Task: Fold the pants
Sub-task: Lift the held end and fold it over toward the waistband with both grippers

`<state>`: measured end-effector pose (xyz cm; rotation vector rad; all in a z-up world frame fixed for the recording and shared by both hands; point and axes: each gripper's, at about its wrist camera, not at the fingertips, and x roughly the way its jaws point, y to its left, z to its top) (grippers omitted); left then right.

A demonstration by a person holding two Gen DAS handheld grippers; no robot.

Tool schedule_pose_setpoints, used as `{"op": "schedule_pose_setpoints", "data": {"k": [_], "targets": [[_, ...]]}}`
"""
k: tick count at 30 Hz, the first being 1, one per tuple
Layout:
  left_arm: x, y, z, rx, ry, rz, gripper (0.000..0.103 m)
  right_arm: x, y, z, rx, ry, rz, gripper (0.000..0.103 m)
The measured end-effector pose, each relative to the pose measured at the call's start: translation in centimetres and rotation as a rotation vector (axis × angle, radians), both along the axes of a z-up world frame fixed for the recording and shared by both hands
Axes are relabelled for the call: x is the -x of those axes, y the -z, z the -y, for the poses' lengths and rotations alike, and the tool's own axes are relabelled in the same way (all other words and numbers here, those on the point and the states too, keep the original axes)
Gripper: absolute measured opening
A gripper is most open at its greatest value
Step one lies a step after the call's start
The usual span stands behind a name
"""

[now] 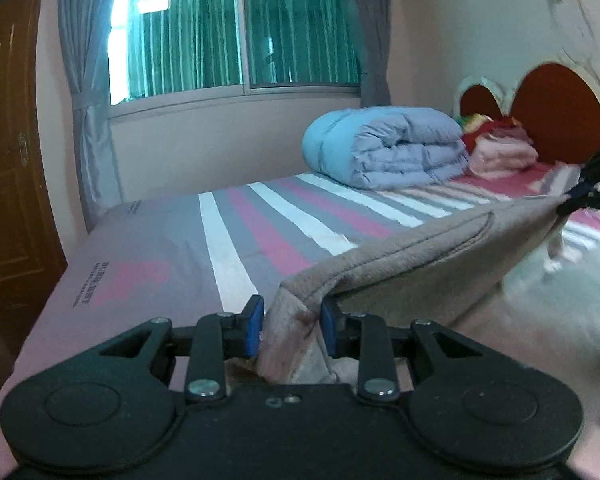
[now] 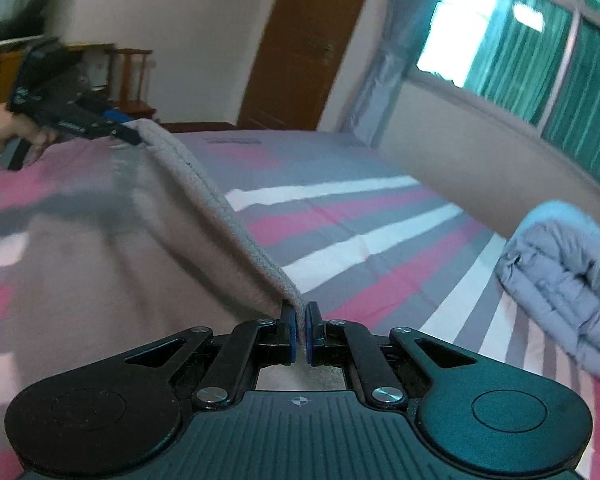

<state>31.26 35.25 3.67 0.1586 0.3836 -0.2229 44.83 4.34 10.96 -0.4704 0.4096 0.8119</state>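
Note:
Grey-beige fleece pants (image 1: 420,256) are held up above a striped bed, stretched between both grippers. My left gripper (image 1: 292,320) is shut on one end of the top edge, with bunched cloth between its blue pads. My right gripper (image 2: 300,320) is shut on the other end of the same edge (image 2: 220,208). The right gripper also shows at the right edge of the left wrist view (image 1: 592,192). The left gripper and the hand holding it show at the far left of the right wrist view (image 2: 72,112). The rest of the pants hangs down, blurred.
The bed (image 1: 180,248) has a pink, grey and white striped sheet. A folded blue-grey duvet (image 1: 388,148) and folded pink clothes (image 1: 504,156) lie near the headboard (image 1: 556,112). A window (image 1: 236,36) and curtains stand behind; a wooden door (image 2: 300,44) is near the foot.

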Motion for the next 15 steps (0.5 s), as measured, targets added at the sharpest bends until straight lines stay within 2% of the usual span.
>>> {"op": "schedule_pose_setpoints", "data": {"k": [3, 6, 8, 10, 11, 12, 13, 15], "targets": [[2.9, 1.4, 1.2, 0.006, -0.017, -0.037, 0.021, 5.3, 0.9, 0.0, 0.02, -0.006, 0.008, 0.004], [5.2, 4.4, 1.9, 0.044, -0.063, -0.116, 0.021, 9.5, 3.9, 0.0, 0.035, 0.003, -0.042, 0.004], [6.0, 6.0, 2.1, 0.066, -0.117, -0.179, 0.034, 11.7, 6.6, -0.1, 0.041, 0.028, -0.077, 0.004], [7.4, 6.9, 2.4, 0.086, -0.173, -0.203, 0.035, 13.0, 8.9, -0.3, 0.051, 0.056, -0.115, 0.007], [8.0, 6.9, 2.4, 0.095, -0.199, -0.199, 0.041, 13.8, 9.7, -0.4, 0.052, 0.088, -0.109, 0.022], [8.9, 6.9, 2.4, 0.117, -0.257, -0.194, 0.045, 14.7, 9.9, -0.1, 0.04, 0.137, -0.088, 0.047], [9.8, 6.7, 2.3, 0.15, -0.295, -0.181, 0.048, 15.6, 9.7, 0.5, -0.003, 0.179, -0.063, 0.056], [11.7, 6.1, 2.3, 0.211, -0.352, -0.148, 0.059, 16.8, 9.0, 2.0, -0.113, 0.23, -0.091, 0.06]]}}
